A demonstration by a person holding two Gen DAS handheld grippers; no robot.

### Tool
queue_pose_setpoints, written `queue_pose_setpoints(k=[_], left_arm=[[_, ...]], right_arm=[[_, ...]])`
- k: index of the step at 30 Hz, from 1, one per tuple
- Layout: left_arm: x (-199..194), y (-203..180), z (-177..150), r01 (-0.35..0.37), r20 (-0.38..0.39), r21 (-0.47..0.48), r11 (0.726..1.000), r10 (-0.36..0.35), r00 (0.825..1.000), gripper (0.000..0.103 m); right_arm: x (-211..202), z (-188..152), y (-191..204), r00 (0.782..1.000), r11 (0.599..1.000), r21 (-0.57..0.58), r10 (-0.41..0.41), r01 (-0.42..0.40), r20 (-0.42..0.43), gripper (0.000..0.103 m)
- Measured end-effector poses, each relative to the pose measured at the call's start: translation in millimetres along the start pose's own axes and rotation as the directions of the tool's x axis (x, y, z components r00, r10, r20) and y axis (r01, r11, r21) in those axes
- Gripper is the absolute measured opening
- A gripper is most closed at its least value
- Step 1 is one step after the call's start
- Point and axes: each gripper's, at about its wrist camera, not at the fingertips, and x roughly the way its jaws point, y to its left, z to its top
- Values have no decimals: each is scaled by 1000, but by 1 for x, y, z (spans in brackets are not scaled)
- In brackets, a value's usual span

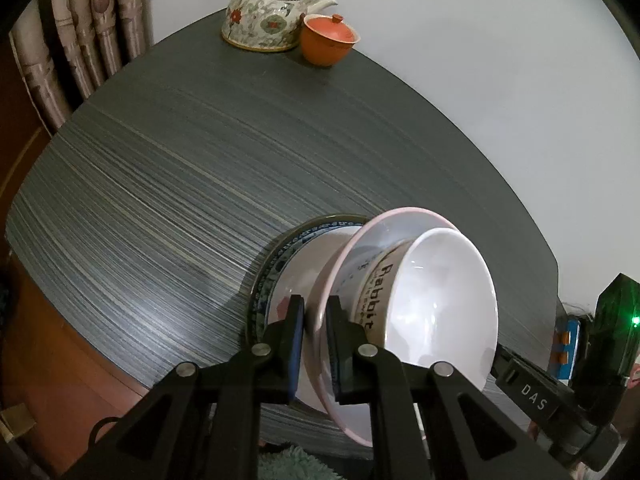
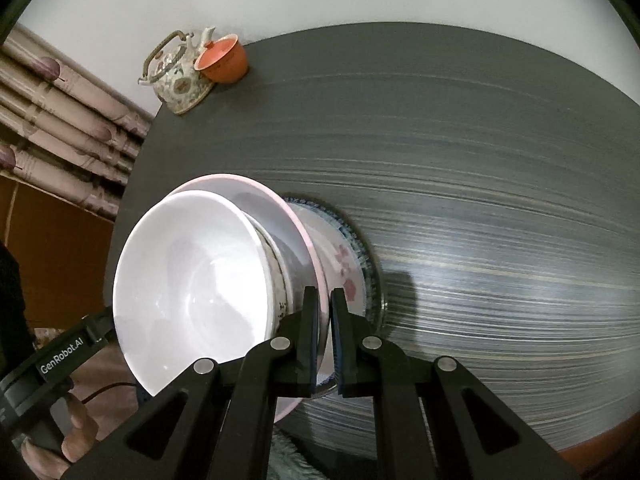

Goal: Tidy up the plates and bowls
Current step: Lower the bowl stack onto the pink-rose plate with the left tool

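A pink-rimmed plate [image 1: 400,228] [image 2: 276,208] carries a white bowl [image 1: 440,300] [image 2: 192,272] lettered "Rabbit" on its side. My left gripper [image 1: 315,308] is shut on one side of the plate's rim. On the opposite side of the rim my right gripper [image 2: 324,300] is also shut. Directly under the pink plate, a blue-patterned plate [image 1: 276,264] [image 2: 362,248] with pink flowers lies on the dark table [image 1: 180,160] [image 2: 480,200]. Whether the two plates touch I cannot tell. A hand [image 2: 76,420] holds the left gripper's handle.
A flowered teapot [image 1: 268,12] [image 2: 176,72] and an orange lidded cup [image 1: 328,40] [image 2: 222,60] stand at the table's far edge by the white wall. Curtains [image 1: 88,40] hang to the left. Teal fluffy fabric [image 1: 288,464] lies below the near edge.
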Motion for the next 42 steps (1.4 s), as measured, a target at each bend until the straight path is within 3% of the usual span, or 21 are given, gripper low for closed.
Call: queue_pose_setpoints(k=[15,32,42], left_arm=[[10,14,5,9,-17,-22,1000,-9,1000,9],[11,10,4,-14,3,-11,1000,14,1000,13],[3,6,-5,-28,37,-3,1000,28,999,15]], right_arm=[[23,5,10,999,1000,-3,-31,31,-29,10],[22,4,11,999,999,-26,-26,25,-23,11],[20,0,3,999,998,-19,-53,52,-15,33]])
